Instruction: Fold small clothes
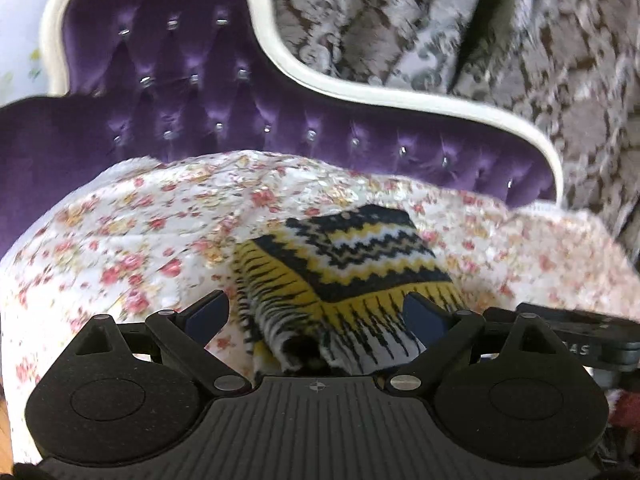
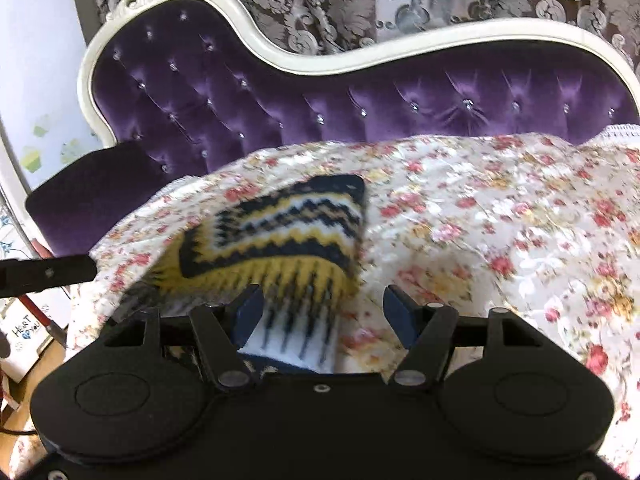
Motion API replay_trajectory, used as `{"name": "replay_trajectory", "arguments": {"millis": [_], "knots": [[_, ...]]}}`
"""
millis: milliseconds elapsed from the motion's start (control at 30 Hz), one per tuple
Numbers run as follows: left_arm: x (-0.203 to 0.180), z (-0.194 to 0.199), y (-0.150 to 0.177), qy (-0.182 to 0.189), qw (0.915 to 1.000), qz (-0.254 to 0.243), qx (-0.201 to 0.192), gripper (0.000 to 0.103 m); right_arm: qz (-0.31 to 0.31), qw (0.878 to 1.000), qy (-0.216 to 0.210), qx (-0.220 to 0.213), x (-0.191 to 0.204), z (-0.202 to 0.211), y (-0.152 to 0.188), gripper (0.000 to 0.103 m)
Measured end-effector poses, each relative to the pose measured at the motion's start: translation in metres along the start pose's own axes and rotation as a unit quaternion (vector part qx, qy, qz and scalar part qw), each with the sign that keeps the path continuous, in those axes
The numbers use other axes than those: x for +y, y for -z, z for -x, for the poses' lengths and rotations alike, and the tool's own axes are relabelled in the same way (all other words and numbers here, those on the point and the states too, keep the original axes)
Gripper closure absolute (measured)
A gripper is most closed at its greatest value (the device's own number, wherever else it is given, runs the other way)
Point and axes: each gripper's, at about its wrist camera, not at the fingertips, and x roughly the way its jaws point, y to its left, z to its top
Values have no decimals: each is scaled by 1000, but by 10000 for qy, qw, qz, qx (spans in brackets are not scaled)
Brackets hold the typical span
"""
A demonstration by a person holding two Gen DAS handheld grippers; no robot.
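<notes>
Yellow, black and white zigzag-knit garment (image 1: 344, 264) lies on the floral quilted cover (image 1: 120, 240) over the purple tufted velvet sofa (image 1: 160, 80), partly folded into a compact wedge.

Left tongs (image 1: 320, 312): wide, holding nothing. The fringed near edge of the knit sits between the fingers at 12 o'clock, right at the tips; its rolled end comes back toward the camera.

Right tongs (image 2: 322, 306): also wide, nothing clamped. The knit lies at 11 o'clock; only its right part falls in the gap, against the left finger (image 2: 248, 312), with bare cover near the right finger.

Long axis: roughly 7 to 1 o'clock in the left view, though blurred.

Judgement: the left hand is better centred on the near edge; the right needs a shift toward 9 o'clock before pinching.
</notes>
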Motion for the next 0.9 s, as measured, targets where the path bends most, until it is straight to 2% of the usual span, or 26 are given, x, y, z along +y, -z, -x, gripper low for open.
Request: {"name": "replay_trajectory", "arguments": {"millis": [100, 233, 267, 333, 400, 467, 500, 600, 700, 800, 900], "knots": [[-3, -20, 8, -305, 9992, -199, 186, 9, 93, 9999, 42, 51, 4, -5, 3, 26], [17, -47, 23, -930, 9932, -360, 603, 10, 379, 9988, 145, 265, 18, -22, 13, 26], [24, -51, 27, -953, 9924, -345, 700, 10, 438, 9985, 130, 306, 22, -26, 15, 26], [40, -57, 35, -829, 9924, -126, 899, 9, 563, 9975, 80, 425, 32, -35, 21, 23], [49, -55, 40, -698, 9931, 59, 936, 9, 736, 9955, -6, 589, 43, -44, 29, 20], [52, -53, 41, -660, 9931, 113, 959, 9, 963, 9931, 53, 674, 54, -51, 36, 11], [53, -52, 40, -635, 9930, 145, 981, 9, 1051, 9924, 92, 640, 57, -51, 39, 10], [56, -50, 37, -514, 9926, 319, 1048, 9, 873, 9941, -55, 636, 49, -46, 38, 11], [61, -48, 34, -160, 9919, 718, 1035, 10, 639, 9955, -309, 625, 33, -38, 33, 11], [69, -50, 34, 399, 9840, 1329, 1113, 10, 281, 9966, -582, 507, 16, -28, 24, 11], [73, -61, 40, 640, 9722, 1727, 1446, 10, -243, 9949, -862, 461, -4, -23, 14, 6]]}}
